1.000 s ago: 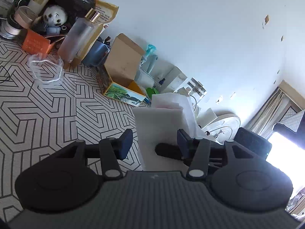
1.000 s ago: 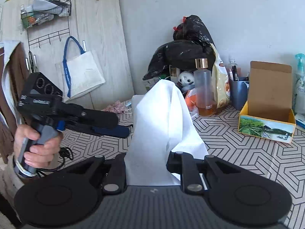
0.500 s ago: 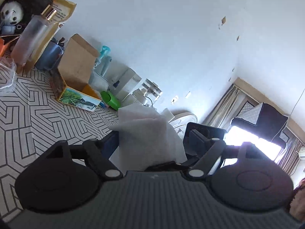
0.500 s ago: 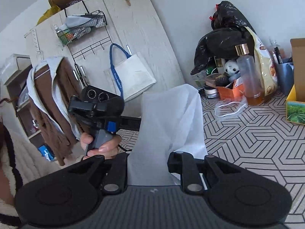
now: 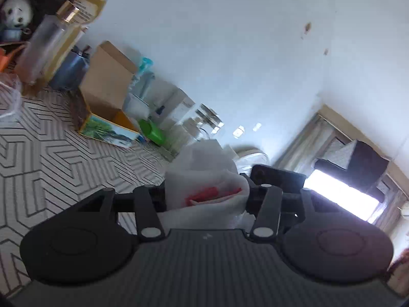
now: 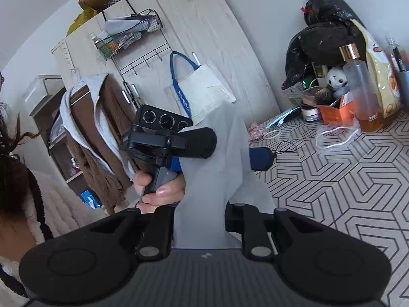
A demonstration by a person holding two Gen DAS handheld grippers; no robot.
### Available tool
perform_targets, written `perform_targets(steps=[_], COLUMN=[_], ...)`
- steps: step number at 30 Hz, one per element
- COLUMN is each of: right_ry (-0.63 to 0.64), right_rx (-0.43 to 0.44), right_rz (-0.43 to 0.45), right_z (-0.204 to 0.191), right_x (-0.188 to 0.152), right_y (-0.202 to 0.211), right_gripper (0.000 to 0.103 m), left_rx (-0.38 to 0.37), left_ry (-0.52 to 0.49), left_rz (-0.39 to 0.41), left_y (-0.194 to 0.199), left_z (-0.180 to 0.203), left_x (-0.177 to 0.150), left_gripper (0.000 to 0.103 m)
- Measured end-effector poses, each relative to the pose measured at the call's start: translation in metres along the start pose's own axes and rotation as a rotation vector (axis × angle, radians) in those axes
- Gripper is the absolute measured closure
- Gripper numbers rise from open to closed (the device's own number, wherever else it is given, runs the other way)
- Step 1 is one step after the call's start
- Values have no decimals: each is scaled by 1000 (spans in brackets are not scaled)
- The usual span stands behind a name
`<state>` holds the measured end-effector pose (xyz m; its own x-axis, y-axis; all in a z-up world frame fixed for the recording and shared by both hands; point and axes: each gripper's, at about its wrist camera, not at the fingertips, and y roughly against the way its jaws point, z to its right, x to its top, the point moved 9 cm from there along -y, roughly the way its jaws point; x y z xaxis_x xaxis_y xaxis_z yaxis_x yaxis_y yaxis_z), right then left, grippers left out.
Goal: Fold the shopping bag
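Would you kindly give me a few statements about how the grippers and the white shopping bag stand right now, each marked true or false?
1. The right gripper holds the white shopping bag between its fingers. True.
2. The bag lies flat on the patterned table. False: it is held up off it.
3. The left gripper has white bag fabric between its fingers. True.
4. The panda toy sits inside the open cardboard box. False: it sits among clutter by the black bags.

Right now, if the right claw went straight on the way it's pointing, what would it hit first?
Probably the white shopping bag it already grips, which rises directly ahead. Just behind that fabric sits the left claw held in the person's hand, though how far behind is unclear.
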<state>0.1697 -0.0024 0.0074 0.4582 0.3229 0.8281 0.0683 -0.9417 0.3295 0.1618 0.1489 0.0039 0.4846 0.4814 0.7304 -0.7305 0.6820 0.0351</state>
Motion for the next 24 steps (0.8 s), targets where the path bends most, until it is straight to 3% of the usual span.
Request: perform_targets(steps=[3,7,15,19,20,24], right_ry=[-30,-81,6,35,22,-14], right_rx=[-101,-193,-200,-97,-62,-3], right_rz=[38,110,87,44,37,31], right_z=[15,31,20,0,-2,0], right_x=[1,8,-1,-2,-3,-4], right_y=[8,23,11,2,1,1], right_gripper=[85,85,85,85,85,85], left_rx=[67,66,113,85,72,50], left_ry=[-56,-58,-35,-78,-90,-136], left_rz=[83,39,-28,-17,-19,-30], left_y=[23,30,-6,-9,-10,-9], left_z=[4,17,6,14,18,21], left_x=[16,13,-8,-14,-16,-19], left_gripper=[35,32,30,26,29,61])
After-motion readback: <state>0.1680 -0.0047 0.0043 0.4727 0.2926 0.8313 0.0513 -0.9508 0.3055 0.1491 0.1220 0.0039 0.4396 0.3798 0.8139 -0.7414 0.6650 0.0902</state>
